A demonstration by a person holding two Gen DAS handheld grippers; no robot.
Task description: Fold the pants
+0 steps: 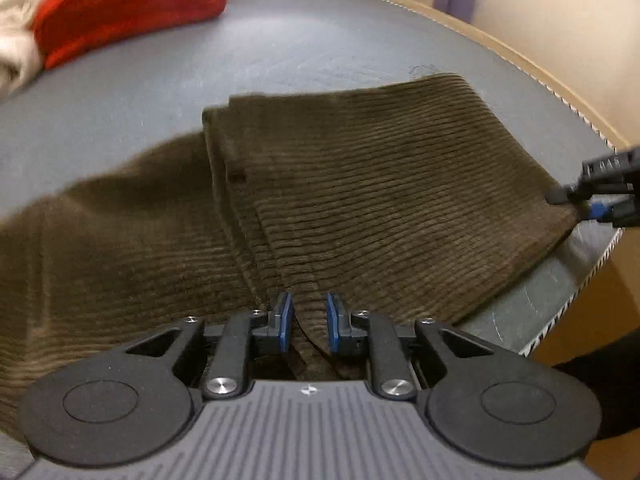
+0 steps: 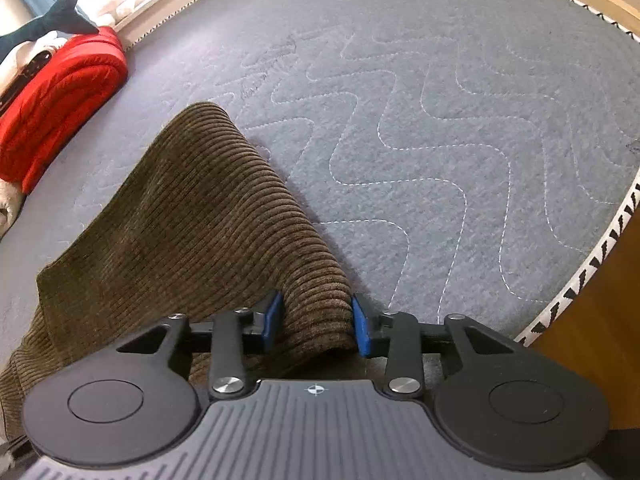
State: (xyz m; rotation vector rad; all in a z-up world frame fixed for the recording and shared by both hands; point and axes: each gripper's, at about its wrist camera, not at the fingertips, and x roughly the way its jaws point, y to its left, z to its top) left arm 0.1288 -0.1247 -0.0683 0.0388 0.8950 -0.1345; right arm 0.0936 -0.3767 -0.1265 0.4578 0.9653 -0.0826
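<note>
Both the left claw (image 1: pixel 307 322) and right claw (image 2: pixel 316 326) pinched an edge of the pants (image 1: pixel 360 184), carried over the mattress (image 2: pixel 440 100) ahead, seemingly mid-fold, with laying down and smoothing left.

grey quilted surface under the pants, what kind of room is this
Probably a bedroom: the grey quilted mattress has a wooden frame around it, and a red padded blanket and plush shark sit at its far side.
</note>
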